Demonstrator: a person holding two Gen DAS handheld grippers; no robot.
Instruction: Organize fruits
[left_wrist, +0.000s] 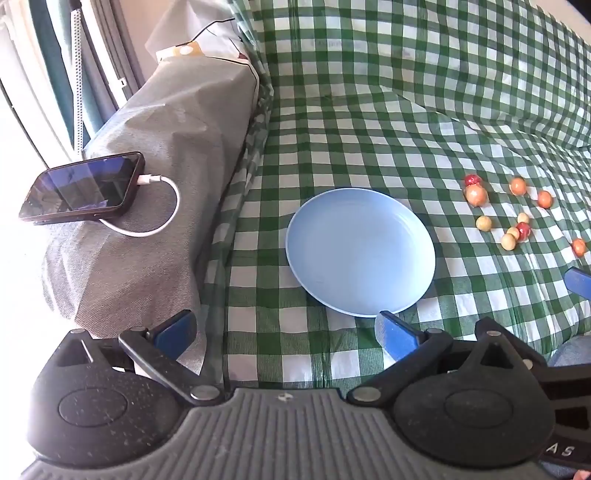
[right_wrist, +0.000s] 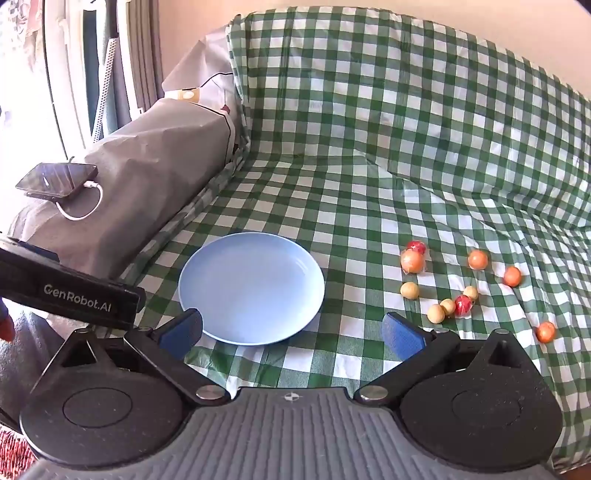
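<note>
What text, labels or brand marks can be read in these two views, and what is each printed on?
"GenRobot.AI": white lettering on the black body of the left gripper, seen in the right wrist view.
"A S": the only letters showing of white lettering on the black body of the right gripper, at the edge of the left wrist view.
The phone screen shows only reflections, no readable text.
Nothing is printed on the blue plate or the checked cloth.

smooth plate (right_wrist: 251, 291), crinkled checked cloth (right_wrist: 369, 184)
</note>
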